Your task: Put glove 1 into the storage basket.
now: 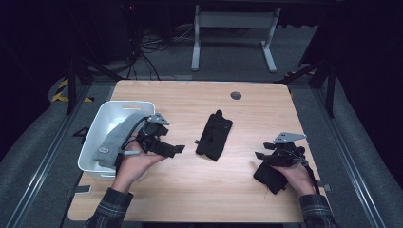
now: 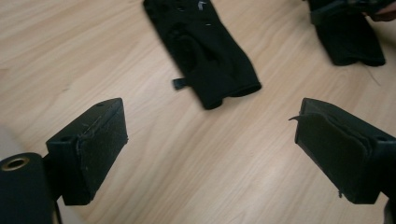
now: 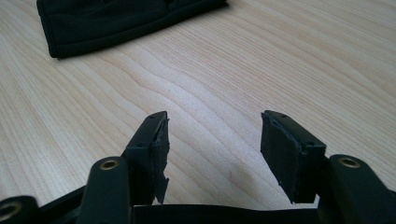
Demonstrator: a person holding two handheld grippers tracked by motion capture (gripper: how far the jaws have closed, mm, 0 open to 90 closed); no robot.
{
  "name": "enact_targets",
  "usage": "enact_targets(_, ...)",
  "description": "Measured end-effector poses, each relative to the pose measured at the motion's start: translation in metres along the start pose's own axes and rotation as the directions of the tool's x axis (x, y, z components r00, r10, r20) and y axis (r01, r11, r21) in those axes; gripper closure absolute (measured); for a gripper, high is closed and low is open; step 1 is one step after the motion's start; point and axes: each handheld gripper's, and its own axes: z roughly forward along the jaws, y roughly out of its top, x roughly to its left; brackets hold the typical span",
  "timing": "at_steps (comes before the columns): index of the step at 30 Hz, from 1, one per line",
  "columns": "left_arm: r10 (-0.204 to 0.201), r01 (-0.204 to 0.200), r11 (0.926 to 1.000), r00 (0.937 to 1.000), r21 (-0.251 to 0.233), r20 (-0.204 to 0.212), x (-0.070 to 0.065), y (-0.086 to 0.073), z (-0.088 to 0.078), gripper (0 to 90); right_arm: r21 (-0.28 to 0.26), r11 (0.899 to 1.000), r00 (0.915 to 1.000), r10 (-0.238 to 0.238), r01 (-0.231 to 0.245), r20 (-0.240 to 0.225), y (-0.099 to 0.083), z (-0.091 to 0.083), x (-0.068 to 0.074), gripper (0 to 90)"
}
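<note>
High view: pale wood-grain desk (image 1: 190,185) with rounded corners; white plastic bin (image 1: 97,130) at its left edge holding a grey knit sock (image 1: 114,137); flat black fabric glove (image 1: 214,136) at centre; second black glove (image 1: 270,176) crumpled beside the right hand-held gripper (image 1: 260,155); left hand-held gripper (image 1: 178,149) beside the bin. Left gripper view: left hand-held gripper (image 2: 210,140), padded black jaws spread wide, nothing between them, centre glove (image 2: 205,51) lying ahead. Right gripper view: right hand-held gripper (image 3: 212,140), jaws partly apart, empty, over bare wood.
</note>
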Motion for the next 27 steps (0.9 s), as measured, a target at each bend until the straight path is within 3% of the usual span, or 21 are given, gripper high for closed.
enact_targets(6, 0.040, -0.040, 0.9991, 0.9990, 0.014, 0.020, -0.020, -0.003, 0.023, 6.6, 0.002, 1.000, 1.0000, 0.000, 0.000, 0.001, 0.000, 0.000, 0.000, 43.1)
enact_targets(15, 0.060, -0.063, 0.9969, 0.9967, 0.048, 0.054, -0.030, -0.019, 0.054, 6.6, 0.000, 1.000, 1.0000, 0.003, -0.003, 0.003, -0.001, -0.002, -0.001, 43.1)
enact_targets(23, 0.074, -0.075, 0.9932, 0.9972, 0.090, 0.017, -0.030, -0.036, 0.074, 7.1, -0.005, 1.000, 1.0000, 0.001, -0.001, 0.003, -0.001, -0.005, -0.001, 43.7)
enact_targets(27, 0.098, -0.096, 0.9878, 0.9951, 0.123, -0.014, -0.028, -0.047, 0.084, 6.8, 0.004, 1.000, 1.0000, 0.002, -0.002, 0.004, -0.002, -0.007, 0.000, 51.5)
